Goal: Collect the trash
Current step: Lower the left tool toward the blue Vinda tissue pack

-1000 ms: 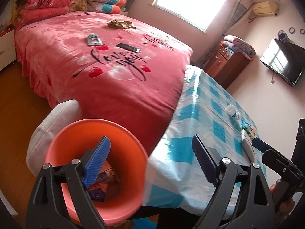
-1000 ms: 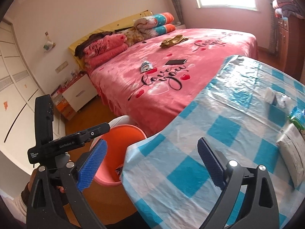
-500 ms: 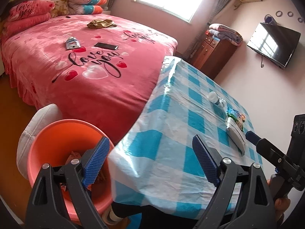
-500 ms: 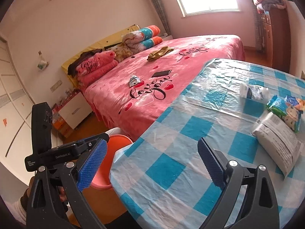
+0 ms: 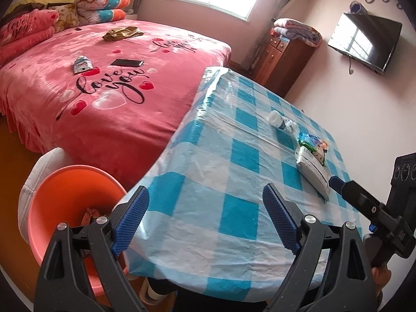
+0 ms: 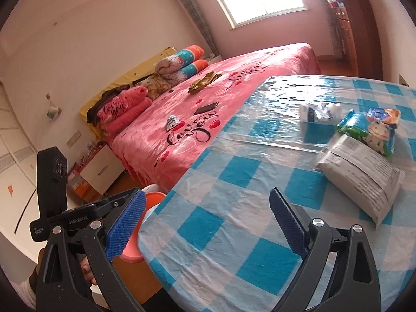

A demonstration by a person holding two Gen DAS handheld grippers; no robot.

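An orange bin stands on the floor between the bed and the table, with some trash inside; its rim shows in the right wrist view. On the blue checked table lie a white packet, a green snack wrapper and a small crumpled white bottle. My left gripper is open and empty over the table's near corner. My right gripper is open and empty over the table, short of the packet.
A pink bed carries a small wrapper, a phone and a brown cloth. A white stool stands behind the bin. A wooden cabinet and wall TV are beyond the table.
Both grippers have swung right, from over the bin toward the table. The table items have come closer in the right wrist view. Both stay open.
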